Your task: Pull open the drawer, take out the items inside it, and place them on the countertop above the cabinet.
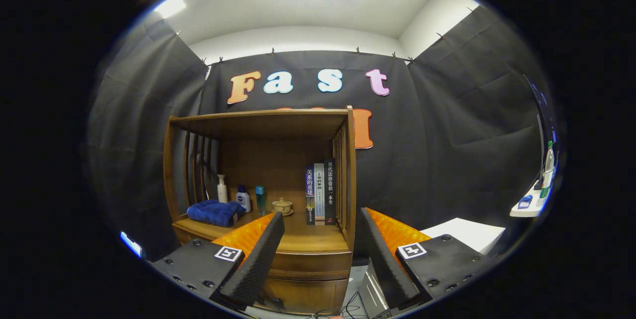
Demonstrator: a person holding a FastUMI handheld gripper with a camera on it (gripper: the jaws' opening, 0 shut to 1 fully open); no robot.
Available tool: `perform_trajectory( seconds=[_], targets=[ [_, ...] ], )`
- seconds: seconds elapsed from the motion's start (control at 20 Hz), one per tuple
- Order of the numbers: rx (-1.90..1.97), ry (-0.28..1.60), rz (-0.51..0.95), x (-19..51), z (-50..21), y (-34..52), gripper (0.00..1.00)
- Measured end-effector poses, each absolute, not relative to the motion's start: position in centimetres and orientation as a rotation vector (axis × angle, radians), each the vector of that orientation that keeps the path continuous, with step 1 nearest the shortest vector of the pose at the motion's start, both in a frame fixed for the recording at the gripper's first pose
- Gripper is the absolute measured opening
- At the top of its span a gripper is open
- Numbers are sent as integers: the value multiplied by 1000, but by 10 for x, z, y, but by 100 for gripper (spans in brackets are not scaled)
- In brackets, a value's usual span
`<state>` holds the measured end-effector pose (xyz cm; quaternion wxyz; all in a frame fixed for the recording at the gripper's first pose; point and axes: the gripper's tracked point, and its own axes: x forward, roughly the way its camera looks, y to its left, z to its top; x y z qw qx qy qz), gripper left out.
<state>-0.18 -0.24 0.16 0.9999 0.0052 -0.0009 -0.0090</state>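
gripper view looks straight at a wooden cabinet standing against the black cloth wall, with the gripper held back from it, its two black-padded fingers spread wide apart and gripping nothing. the drawer, the task's first target, sits shut under the countertop, between the fingers and a little beyond them, at about 6 o'clock from the row of upright books. on the countertop, from 9 o'clock toward the books, lie a folded blue towel, a white pump bottle, a blue-capped white bottle, a slim teal bottle and a small lidded cup. what the drawer holds is hidden, and no handle can be made out on its front from here. the step in hand, as i judge it, is the approach: lower the fingers to the drawer front, centre on whatever lip or pull it has, close on that firmly, then draw straight back level so the drawer does not bind. bare board in front of the books and cup looks the best landing spot for what comes out; the towel side is crowded. a second, lower front shows beneath the drawer, so it is worth aiming at the upper one.
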Motion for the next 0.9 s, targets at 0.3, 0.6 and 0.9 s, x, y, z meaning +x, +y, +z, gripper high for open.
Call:
perform_trajectory(
  seconds=[0.3, 0.6, 0.9],
  targets=[
    [22, 5, -23, 0, -1, -2, 98],
    [14, 2, -16, 22, -4, 12, 98],
    [29, 11, 35, 58, -14, 59, 98]
  ],
)
